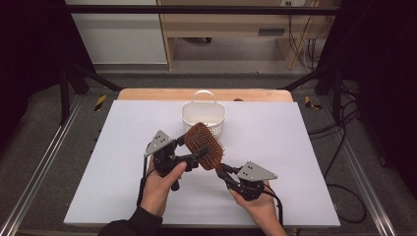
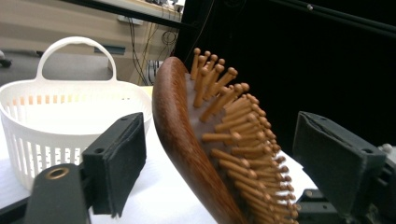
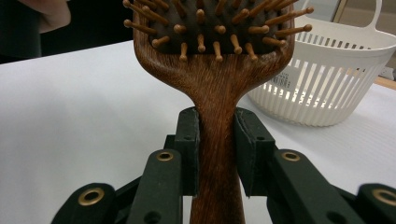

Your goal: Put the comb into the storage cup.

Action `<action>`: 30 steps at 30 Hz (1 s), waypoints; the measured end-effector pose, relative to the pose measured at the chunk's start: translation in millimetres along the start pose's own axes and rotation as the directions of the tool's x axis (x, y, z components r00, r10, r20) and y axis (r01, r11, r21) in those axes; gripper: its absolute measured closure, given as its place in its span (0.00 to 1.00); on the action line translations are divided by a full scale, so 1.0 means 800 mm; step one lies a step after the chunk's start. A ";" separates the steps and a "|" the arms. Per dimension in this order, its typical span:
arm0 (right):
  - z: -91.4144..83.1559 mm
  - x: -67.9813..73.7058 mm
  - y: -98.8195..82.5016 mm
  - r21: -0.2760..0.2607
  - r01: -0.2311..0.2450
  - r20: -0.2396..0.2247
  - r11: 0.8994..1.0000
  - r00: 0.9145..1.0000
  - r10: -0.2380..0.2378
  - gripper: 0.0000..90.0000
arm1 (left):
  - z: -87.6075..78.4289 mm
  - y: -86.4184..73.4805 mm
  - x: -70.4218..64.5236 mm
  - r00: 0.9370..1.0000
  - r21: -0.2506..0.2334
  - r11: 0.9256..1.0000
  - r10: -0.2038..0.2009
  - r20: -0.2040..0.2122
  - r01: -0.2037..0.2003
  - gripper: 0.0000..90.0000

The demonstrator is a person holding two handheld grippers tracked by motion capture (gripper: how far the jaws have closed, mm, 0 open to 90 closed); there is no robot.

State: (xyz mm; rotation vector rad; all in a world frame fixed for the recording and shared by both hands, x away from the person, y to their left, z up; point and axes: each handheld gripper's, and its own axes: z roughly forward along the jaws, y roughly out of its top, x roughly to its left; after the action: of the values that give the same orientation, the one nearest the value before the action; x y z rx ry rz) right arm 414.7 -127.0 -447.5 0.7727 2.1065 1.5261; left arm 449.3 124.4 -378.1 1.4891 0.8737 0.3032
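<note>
A wooden paddle hairbrush (image 1: 205, 146) with wooden pins is held up above the white table (image 1: 300, 157), head tilted up to the left. My right gripper (image 1: 222, 169) is shut on its handle; in the right gripper view the pads (image 3: 189, 149) press both sides of the brush handle (image 3: 217, 107). My left gripper (image 1: 193, 149) stands open around the brush head. In the left gripper view the brush (image 2: 184, 140) sits between the jaws of my left gripper (image 2: 224, 158), with a gap on each side.
A white slotted plastic basket (image 1: 216, 123) with a loop handle stands just behind the brush, near the table's far edge, also seen as the basket (image 2: 70, 86) and the basket (image 3: 327, 79). Bare white table lies to both sides. Black frame bars flank the table.
</note>
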 end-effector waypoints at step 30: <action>0.006 0.005 -0.006 -0.003 -0.004 -0.005 1.000 1.000 0.004 0.81 | 0.009 0.007 -0.004 0.986 -0.010 0.986 -0.163 0.019 0.164 0.56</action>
State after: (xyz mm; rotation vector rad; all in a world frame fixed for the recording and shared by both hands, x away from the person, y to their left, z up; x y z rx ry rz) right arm 414.1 -122.2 -453.2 0.7726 2.1067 1.5348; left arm 453.9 117.6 -372.8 1.3975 0.9715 0.1728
